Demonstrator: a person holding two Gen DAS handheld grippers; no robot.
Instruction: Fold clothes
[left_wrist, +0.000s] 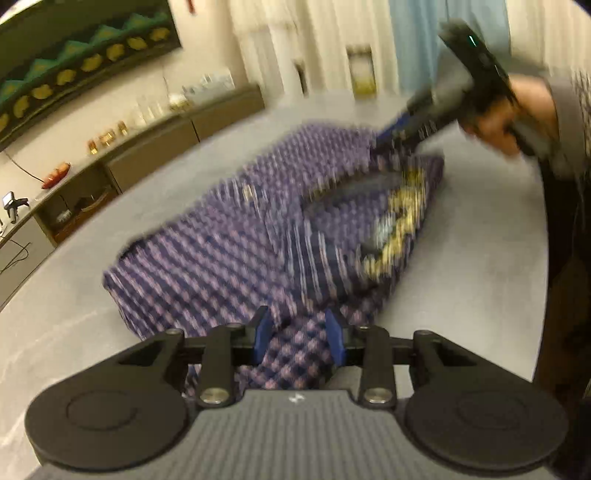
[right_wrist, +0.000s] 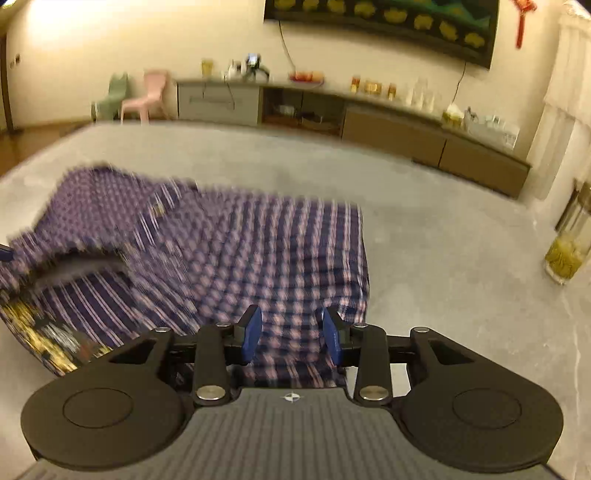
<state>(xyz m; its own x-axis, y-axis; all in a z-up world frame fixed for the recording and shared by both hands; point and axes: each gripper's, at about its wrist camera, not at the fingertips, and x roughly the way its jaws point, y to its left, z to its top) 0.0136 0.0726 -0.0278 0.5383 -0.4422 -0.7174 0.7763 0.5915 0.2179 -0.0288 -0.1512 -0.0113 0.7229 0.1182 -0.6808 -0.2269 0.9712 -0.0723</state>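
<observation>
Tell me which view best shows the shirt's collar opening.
Left wrist view: the collar opening of the checked shirt sits near frame centre, with a yellow print beside it, though blurred. The right wrist view shows it only at the far left edge, smaller and partly cut off.

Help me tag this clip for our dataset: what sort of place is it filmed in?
Most likely a home living room. A long low sideboard lined with jars and glasses runs along the wall under a large wall-mounted picture; small plastic chairs stand at its end, and a checked shirt lies on the grey surface.

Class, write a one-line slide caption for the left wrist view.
Left gripper with bunched purple checked shirt between its jaws on grey surface.
</observation>
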